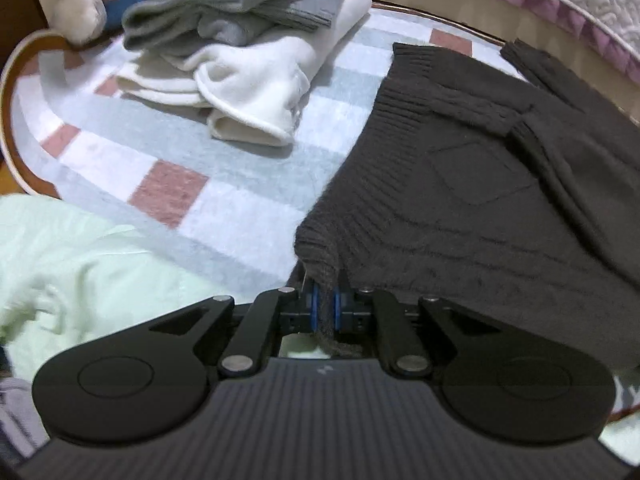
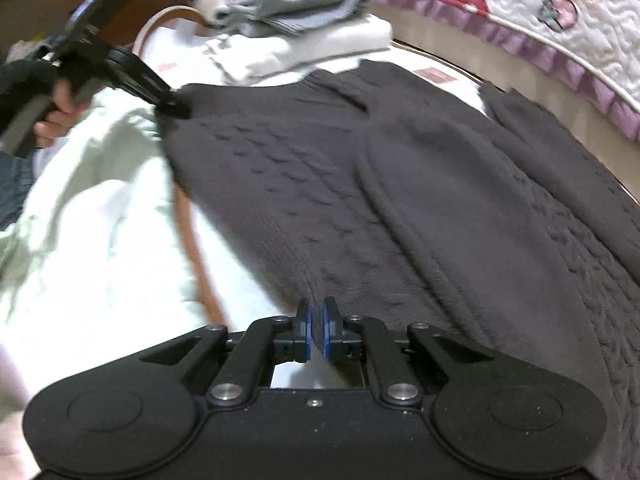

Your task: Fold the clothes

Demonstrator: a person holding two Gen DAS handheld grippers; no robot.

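Left wrist view: the left gripper (image 1: 326,300) pinches a corner of the dark sweater (image 1: 480,184) spread across the right of the frame. The right gripper (image 2: 316,326), lower centre, clamps the sweater's near edge.

Dark sweater (image 1: 500,184): fuzzy cable-knit wool, matt. Checked blanket (image 1: 224,184): soft nap. Grippers: matt black plastic, blue pads (image 2: 307,330).
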